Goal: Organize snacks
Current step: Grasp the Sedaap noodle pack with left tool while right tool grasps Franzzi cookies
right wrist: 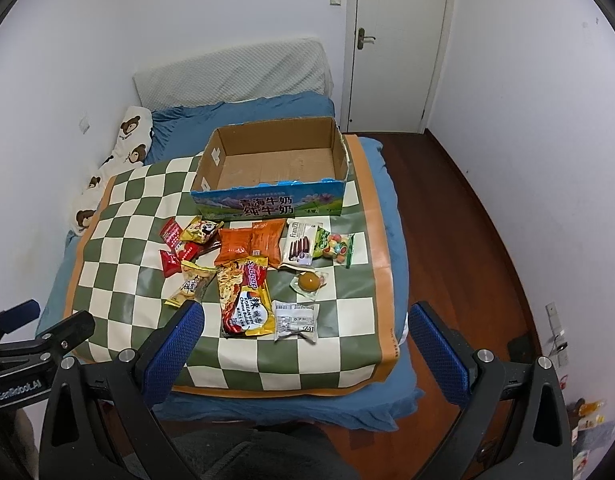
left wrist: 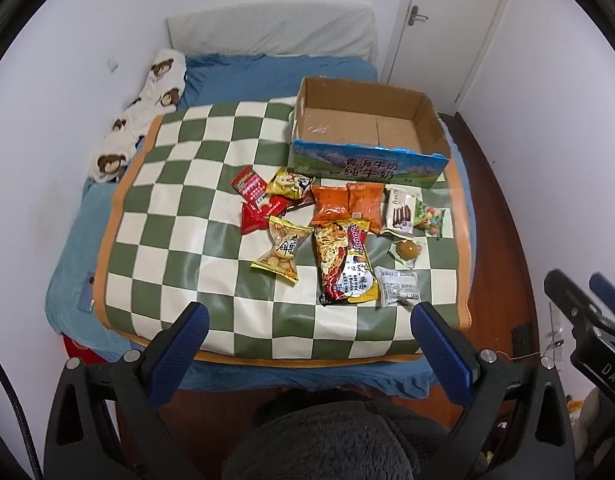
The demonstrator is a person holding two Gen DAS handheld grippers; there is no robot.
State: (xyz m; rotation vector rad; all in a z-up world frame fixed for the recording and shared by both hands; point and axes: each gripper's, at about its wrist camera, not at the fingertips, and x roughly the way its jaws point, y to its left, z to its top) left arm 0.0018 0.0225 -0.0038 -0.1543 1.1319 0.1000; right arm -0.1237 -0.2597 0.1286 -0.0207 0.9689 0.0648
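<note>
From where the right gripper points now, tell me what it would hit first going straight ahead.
Probably the noodle packet: it lies nearest between the open right gripper's fingers, with the small white packet beside it. Depth is unclear, and nothing stands in the way before them.

The cardboard box (right wrist: 273, 168) sits at the far right of the checkered mat (right wrist: 119, 248) on the bed (right wrist: 243, 114) — snack packets (right wrist: 247, 276) are scattered just in front of it, pillow (right wrist: 231, 72) behind, door (right wrist: 399, 40) beyond.

The green-and-cream checkered mat (left wrist: 179, 216) looks smooth and glossy; the brown corrugated cardboard box (right wrist: 227, 148) matt; crinkly foil-plastic snack packets (right wrist: 247, 300) shine.
</note>
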